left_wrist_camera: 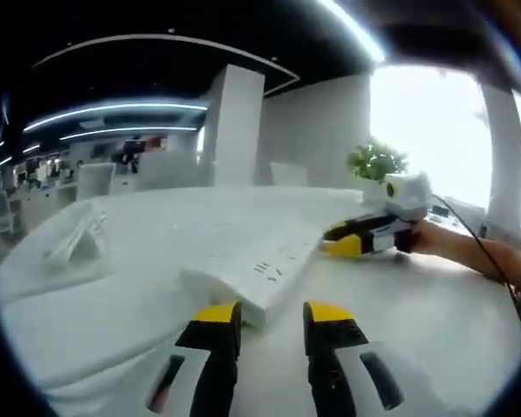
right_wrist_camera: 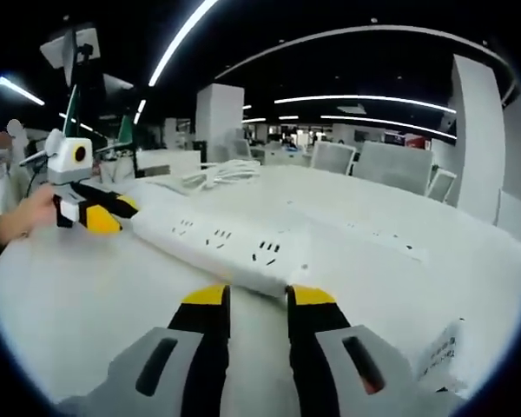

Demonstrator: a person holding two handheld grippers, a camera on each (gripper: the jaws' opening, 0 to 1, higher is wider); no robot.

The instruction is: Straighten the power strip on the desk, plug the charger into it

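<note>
On the white desk [left_wrist_camera: 434, 304] the white power strip [left_wrist_camera: 260, 265] lies flat between my two grippers. Seen from the left gripper view, my left gripper [left_wrist_camera: 271, 314] sits just short of the strip's near end, its yellow-tipped jaws a little apart and holding nothing. Across the strip, my right gripper [left_wrist_camera: 340, 241] meets the far end; I cannot tell how its jaws stand there. From the right gripper view, its jaws [right_wrist_camera: 255, 297] stand slightly apart at the strip's edge [right_wrist_camera: 217, 239], and a coiled white cable [right_wrist_camera: 215, 176] lies behind
</note>
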